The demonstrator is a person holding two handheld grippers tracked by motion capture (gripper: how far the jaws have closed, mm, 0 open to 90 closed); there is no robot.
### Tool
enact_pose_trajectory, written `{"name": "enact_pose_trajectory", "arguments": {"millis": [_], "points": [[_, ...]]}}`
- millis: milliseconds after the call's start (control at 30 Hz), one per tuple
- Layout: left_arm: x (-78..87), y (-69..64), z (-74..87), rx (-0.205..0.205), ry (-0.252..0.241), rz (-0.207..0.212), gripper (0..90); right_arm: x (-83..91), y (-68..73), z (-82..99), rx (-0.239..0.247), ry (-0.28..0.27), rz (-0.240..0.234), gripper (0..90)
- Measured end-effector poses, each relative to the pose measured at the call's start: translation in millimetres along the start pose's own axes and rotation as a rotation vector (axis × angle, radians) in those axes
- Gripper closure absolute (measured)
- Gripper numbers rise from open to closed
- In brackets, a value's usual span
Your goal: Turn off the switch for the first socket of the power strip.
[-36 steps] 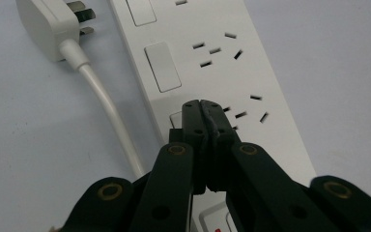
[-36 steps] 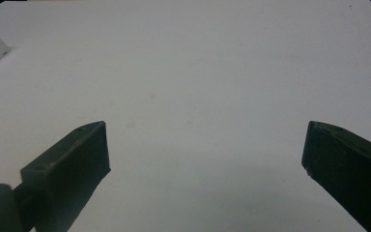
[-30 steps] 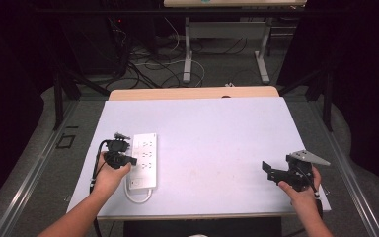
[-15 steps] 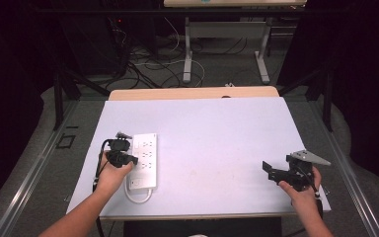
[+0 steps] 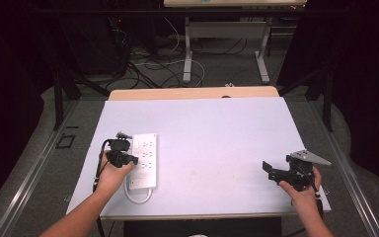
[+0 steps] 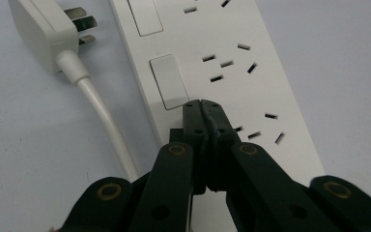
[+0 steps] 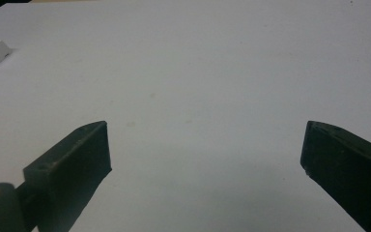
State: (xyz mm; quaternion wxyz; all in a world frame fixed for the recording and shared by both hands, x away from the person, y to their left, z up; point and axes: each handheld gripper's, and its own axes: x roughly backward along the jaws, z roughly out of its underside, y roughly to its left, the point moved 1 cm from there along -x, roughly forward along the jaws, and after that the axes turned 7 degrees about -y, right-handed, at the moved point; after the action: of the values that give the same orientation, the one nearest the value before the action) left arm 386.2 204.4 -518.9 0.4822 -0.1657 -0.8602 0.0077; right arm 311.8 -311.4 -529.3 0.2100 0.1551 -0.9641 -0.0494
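Lying at the lower left of the high view, the white power strip [image 5: 144,160] is seen flat on the table [image 5: 217,133]. The left hand-held gripper [image 6: 202,104] is clenched, its tips set upon the strip beside a rocker switch [image 6: 168,81]. The right hand-held gripper [image 7: 205,145] is held released, well apart at the lower right.

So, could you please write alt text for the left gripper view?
The shut left gripper rests its tips at the corner of a switch on a white power strip. The strip's plug lies unplugged beside it.
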Motion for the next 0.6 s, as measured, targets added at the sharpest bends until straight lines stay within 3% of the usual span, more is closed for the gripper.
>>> {"name": "enact_pose_trajectory", "arguments": {"millis": [600], "points": [[-2.2,2.9,0.4,-0.007,-0.002,0.001,90.0,-0.1,0.0,0.0,0.000,0.001,-0.001,3.2]]}}
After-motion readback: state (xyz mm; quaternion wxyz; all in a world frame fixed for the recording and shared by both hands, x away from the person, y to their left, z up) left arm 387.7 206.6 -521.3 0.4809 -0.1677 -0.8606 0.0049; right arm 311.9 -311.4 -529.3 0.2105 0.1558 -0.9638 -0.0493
